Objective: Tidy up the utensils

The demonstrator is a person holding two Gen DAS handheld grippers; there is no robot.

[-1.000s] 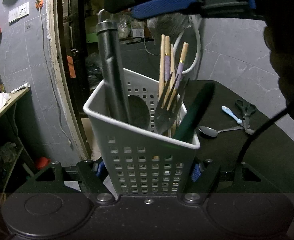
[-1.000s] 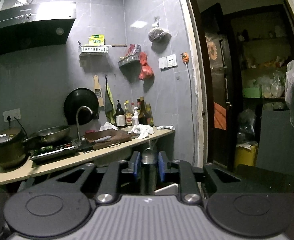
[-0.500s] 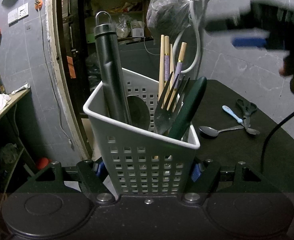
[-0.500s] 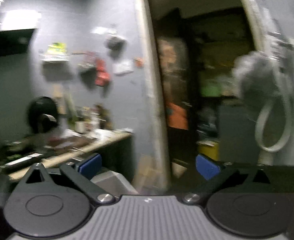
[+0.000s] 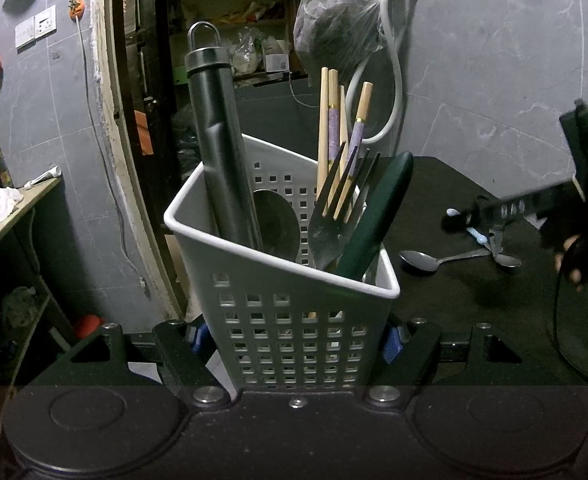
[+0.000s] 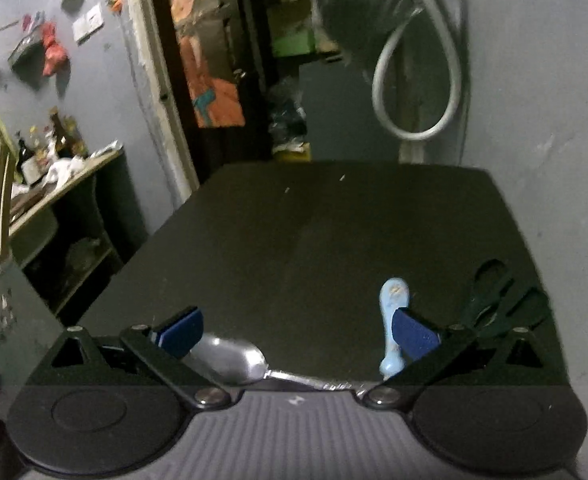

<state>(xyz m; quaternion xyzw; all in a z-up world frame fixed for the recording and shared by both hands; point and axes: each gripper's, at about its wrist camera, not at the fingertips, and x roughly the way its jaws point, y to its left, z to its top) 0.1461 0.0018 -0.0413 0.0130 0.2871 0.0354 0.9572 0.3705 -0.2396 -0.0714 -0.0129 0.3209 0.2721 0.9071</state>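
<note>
Right wrist: right claw point(image 6: 297, 334) gapes above spoon point(image 6: 229, 358), table point(image 6: 334, 232) bare beyond

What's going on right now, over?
Left tool clamped on basket. Right tool wide open over metal spoon. Blue spoon, scissors alongside.

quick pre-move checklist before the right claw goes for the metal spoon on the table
1. Right claw open: ok, blue pads spread wide, nothing between them.
2. Metal spoon free on the black table: ok, bowl just beyond the left pad.
3. Spoon centred between the pads: not ok, bowl sits left of centre.
4. Neighbours clear: not ok, light blue handle beside the right pad, scissors further right.
5. Left claw shut on the white basket: ok.
6. Basket room: cannot tell.
</note>
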